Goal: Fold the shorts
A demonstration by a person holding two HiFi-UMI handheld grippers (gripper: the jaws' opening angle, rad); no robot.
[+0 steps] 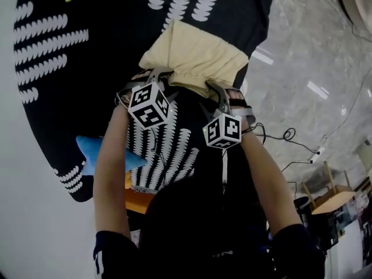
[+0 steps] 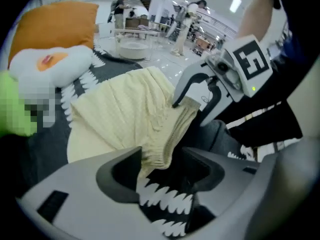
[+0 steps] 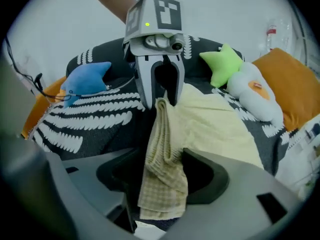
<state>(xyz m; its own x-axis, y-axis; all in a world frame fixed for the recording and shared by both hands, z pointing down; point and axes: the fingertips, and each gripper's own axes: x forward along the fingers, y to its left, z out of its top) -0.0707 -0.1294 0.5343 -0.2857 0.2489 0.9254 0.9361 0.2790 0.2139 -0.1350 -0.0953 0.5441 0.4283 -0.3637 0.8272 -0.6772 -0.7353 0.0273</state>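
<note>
Lying on blanket (image 1: 87, 86): shorts (image 1: 192, 57) | left tongs (image 2: 160, 170), right tongs (image 3: 156, 178): apart astride its edge

light: bright overhead | blur: slight | edges: fisheye-warped, dark corners

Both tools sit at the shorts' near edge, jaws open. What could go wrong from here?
1. The shorts drape an edge across the right tool's jaws; withdrawing could drag it askew.
2. At the left tool, the waistband hangs bunched beside one jaw and may settle crooked on the bedspread.
</note>
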